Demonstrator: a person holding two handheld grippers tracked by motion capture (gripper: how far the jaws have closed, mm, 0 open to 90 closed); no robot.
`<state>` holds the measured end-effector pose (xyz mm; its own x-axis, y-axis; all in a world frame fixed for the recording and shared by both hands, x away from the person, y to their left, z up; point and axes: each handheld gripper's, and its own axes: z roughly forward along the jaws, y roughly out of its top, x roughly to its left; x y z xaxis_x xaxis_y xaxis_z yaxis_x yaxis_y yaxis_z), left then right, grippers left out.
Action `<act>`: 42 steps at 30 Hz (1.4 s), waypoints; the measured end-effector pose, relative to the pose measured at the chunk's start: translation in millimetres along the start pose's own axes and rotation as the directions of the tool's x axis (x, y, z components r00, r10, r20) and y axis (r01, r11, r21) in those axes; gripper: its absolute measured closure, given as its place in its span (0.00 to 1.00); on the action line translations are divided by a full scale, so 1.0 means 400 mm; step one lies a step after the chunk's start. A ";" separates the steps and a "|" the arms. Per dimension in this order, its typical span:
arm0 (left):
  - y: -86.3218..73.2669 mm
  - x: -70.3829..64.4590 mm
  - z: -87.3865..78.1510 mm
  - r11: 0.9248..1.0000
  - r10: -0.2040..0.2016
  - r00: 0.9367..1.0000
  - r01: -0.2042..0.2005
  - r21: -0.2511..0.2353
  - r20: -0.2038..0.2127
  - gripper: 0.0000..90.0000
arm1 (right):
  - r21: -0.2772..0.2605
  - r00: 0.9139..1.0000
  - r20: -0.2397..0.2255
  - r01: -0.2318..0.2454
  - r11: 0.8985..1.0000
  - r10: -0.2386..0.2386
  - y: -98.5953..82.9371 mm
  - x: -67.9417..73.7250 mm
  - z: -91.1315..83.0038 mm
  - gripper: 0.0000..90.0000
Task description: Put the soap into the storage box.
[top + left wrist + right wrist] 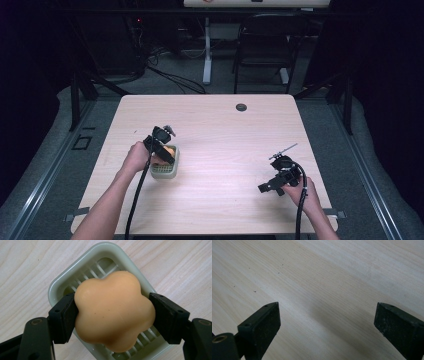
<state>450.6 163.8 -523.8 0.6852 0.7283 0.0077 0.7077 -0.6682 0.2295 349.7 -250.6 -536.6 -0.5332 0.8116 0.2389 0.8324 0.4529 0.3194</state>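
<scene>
While clamped by left claw [113, 315] over dish [60, 285], slick soap [113, 315] could squirt sideways onto surface [175, 270]; right claw [327, 325] apart, idle.

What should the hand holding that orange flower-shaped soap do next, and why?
Probably lower it a little and then open the jaws. The left gripper pinches the orange soap by its two sides right over the pale green soap dish, whose ribbed floor shows beneath it. The right gripper hangs open over bare table, so it seems to play no part.
</scene>
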 end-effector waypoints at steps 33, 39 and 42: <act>-0.094 0.040 -0.126 0.992 -0.059 0.998 0.057 -0.111 -0.020 0.00 | -0.003 1.000 -0.004 0.000 1.000 0.000 -0.001 0.000 0.000 0.07; -0.138 0.041 -0.142 0.990 -0.076 0.997 0.072 -0.118 -0.025 0.00 | -0.001 1.000 -0.004 -0.002 1.000 0.002 -0.001 0.000 0.001 0.07; -0.162 0.041 -0.144 0.991 -0.081 0.996 0.077 -0.111 -0.032 0.00 | -0.001 1.000 -0.006 -0.002 1.000 0.002 -0.001 0.001 0.001 0.07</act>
<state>406.2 227.7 -482.3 0.6198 0.7845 0.0204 0.7346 -0.5892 0.3364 349.2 -250.3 -537.1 -0.5323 0.8102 0.2452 0.8334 0.4508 0.3198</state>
